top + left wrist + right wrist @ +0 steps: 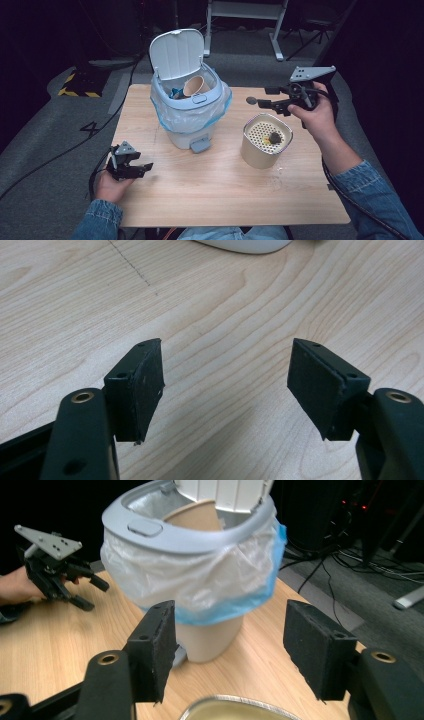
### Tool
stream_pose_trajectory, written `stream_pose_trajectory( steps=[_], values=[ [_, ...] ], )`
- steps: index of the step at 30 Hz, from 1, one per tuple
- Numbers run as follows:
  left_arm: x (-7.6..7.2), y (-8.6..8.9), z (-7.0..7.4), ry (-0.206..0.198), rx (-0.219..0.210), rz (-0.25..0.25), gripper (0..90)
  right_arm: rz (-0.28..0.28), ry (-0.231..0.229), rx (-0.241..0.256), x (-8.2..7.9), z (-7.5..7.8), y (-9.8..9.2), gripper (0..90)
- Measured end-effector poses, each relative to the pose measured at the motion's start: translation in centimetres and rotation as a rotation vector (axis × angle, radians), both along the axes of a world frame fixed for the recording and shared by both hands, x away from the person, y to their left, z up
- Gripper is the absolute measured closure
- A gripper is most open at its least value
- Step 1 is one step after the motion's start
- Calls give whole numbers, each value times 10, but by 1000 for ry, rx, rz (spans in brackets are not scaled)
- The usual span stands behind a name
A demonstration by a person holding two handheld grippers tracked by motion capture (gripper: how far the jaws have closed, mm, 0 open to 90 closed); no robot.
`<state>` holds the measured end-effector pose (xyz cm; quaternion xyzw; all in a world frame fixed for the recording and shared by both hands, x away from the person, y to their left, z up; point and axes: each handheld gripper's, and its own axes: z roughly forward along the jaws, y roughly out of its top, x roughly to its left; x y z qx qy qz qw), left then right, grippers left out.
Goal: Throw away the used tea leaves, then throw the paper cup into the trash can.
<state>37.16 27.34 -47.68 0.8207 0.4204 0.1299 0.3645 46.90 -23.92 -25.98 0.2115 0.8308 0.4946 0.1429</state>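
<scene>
Above the far right of the table (220,195), the right gripper (260,102) hovered with jaws apart and empty, just beyond the metal strainer cup (265,141). The left gripper (142,169), also spread and empty, rested low near the table's left edge, well apart from the open bin (192,107).

Light: overhead, bright on the tabletop (220,185), surroundings near black.
Shadows: soft, short beside the bin (190,100).
Glare: none strong.
Focus: high view slightly soft; near fingers (155,650) blurred in both gripper views.
</scene>
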Motion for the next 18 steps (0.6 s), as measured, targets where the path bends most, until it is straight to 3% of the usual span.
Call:
stream_pose_trajectory(
  steps=[10,18],
  values=[
    [0,-3,5,-17,-22,-11,303,-56,18,-3,-21,-15,-41,340],
    [-5,0,8,-31,-28,-7,300,-106,32,-33,-40,-43,-76,318]
  ],
)
